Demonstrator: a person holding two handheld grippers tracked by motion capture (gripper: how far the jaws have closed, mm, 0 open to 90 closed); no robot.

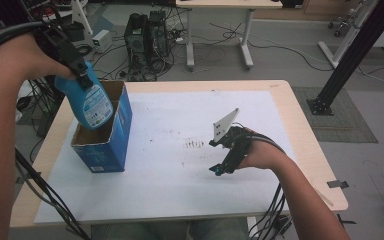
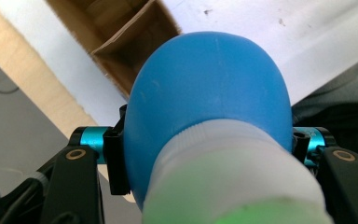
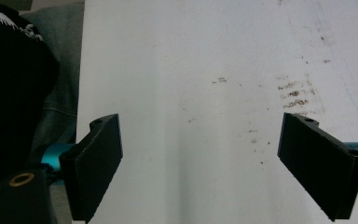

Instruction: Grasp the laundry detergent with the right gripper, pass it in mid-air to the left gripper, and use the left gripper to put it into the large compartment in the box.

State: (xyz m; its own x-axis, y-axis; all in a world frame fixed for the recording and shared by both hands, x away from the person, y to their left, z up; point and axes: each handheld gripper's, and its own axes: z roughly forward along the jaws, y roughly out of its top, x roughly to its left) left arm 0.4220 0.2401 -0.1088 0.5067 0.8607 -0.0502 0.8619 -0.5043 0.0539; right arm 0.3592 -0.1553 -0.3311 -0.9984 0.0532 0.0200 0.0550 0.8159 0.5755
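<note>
The person's left tongs [image 1: 82, 75] are gripping a blue bottle [image 1: 91, 100] by its upper part, near the neck, and hanging it bottom-first over the open top of a blue cardboard box [image 1: 111, 137]. The bottle's lower end is already sitting between the box walls, directly beneath the tongs, tilted a little toward the middle of the bench. My guess is that holding it high on the body is leaving the base free to slide down inside without the jaws catching on the rim. In the left gripper view the jaws are pressing against both sides of the bottle's [image 2: 205, 107] rounded shoulder, with its pale cap nearest the camera and the brown inside of the box [image 2: 121, 37] lying beyond it.

The right tongs [image 1: 219, 169] are waiting well apart from the box, off to the other side, low over the white sheet [image 1: 180, 190] that is covering the bench [image 1: 300, 125]. Their jaws are standing wide with nothing between them, just the sheet [image 3: 191, 140] and a few brown smudges [image 3: 293, 91] ahead of the tips. They seem to be parked there simply to keep out of the way, since lowering the bottle is looking like a one-handed job
</note>
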